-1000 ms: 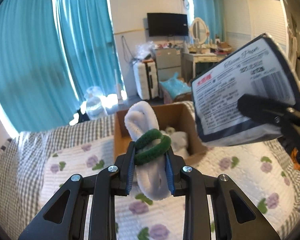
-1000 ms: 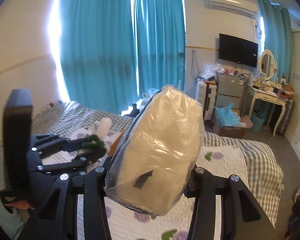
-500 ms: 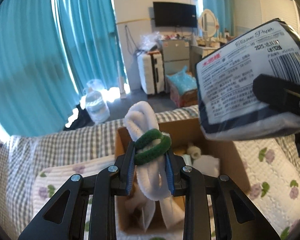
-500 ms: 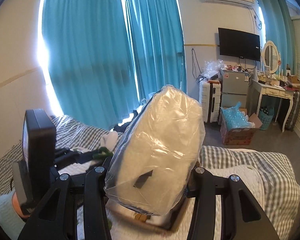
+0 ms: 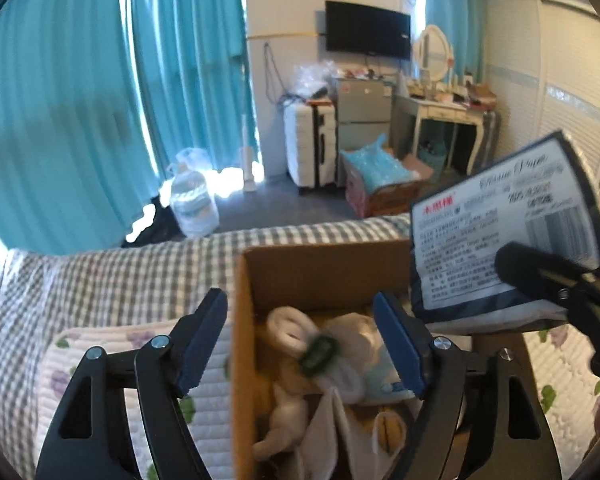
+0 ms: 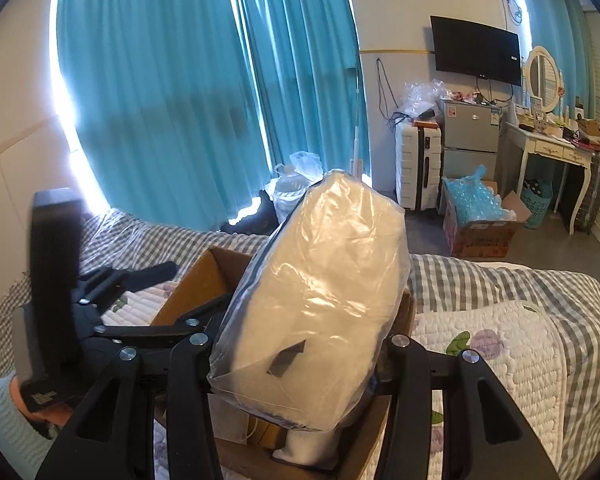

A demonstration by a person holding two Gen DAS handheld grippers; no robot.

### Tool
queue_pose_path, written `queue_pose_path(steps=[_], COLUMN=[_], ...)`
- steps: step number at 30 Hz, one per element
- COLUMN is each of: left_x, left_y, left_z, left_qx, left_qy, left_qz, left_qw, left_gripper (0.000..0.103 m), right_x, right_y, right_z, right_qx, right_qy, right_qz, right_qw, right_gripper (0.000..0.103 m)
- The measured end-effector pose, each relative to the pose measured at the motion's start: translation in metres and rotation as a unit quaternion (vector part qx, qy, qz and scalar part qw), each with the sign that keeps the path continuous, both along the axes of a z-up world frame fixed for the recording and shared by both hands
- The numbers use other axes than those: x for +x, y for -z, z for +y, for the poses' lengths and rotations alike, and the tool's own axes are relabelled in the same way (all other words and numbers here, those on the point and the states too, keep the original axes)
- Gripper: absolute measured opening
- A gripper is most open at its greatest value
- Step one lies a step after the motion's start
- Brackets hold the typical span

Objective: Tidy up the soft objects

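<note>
An open cardboard box (image 5: 320, 272) stands on the bed with several soft things in it. A white rolled towel (image 5: 288, 330) with a green band (image 5: 320, 354) lies loose inside. My left gripper (image 5: 300, 300) hangs over the box; its jaws are opening and the pads touch nothing. My right gripper (image 6: 300, 344) is shut on a plastic-wrapped tissue pack (image 6: 324, 288), which it holds tilted above the box's (image 6: 204, 268) right side. In the left wrist view the tissue pack (image 5: 496, 232) shows its printed label, with one black finger (image 5: 540, 276) across it.
The box rests on a floral quilt (image 5: 100, 360) over a grey checked bedcover (image 5: 120, 264). Past the bed's far edge stand a water jug (image 5: 192, 200), a white suitcase (image 5: 308, 144), a carton with a blue bag (image 5: 380, 176) and a dressing table (image 6: 548, 148). A pale sleeve (image 6: 0, 420) shows at lower left.
The left jaws have opened and the towel with the green band has dropped into the box. Both grippers have come forward and lower over the box; the tissue pack stays gripped.
</note>
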State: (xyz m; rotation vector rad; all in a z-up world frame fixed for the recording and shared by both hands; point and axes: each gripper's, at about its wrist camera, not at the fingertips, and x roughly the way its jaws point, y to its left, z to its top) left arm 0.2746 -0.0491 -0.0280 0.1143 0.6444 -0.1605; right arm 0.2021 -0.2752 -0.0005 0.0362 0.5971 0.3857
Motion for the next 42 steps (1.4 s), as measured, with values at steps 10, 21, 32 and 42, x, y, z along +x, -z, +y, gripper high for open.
queue_pose_path(steps=[10, 21, 32, 42], left_x=[-0.024, -0.068, -0.209, -0.264], left_y=[-0.02, -0.045, -0.154, -0.11], left_z=[0.023, 0.031, 0.025, 0.054], left_qx=[0.008, 0.01, -0.033, -0.049], left_qy=[-0.011, -0.021, 0.012, -0.028], left_qz=[-0.027, -0.053, -0.193, -0.225], left_qw=[0.9995, 0.9983, 0.9806, 0.9728], left_gripper=[0.076, 0.076, 0.103, 0.103], right_x=[0.019, -0.005, -0.17, -0.259], right_y=[0.019, 0.007, -0.144, -0.137], right_z=[0.007, -0.031, -0.036, -0.013], right_qx=[0.061, -0.01, -0.036, 0.003], right_qy=[-0.042, 0.094, 0.099, 0.086], right_qz=[0.026, 0.005, -0.143, -0.194], right_qw=[0.997, 0.995, 0.984, 0.977], right_gripper=[0.095, 0.102, 0.103, 0.103])
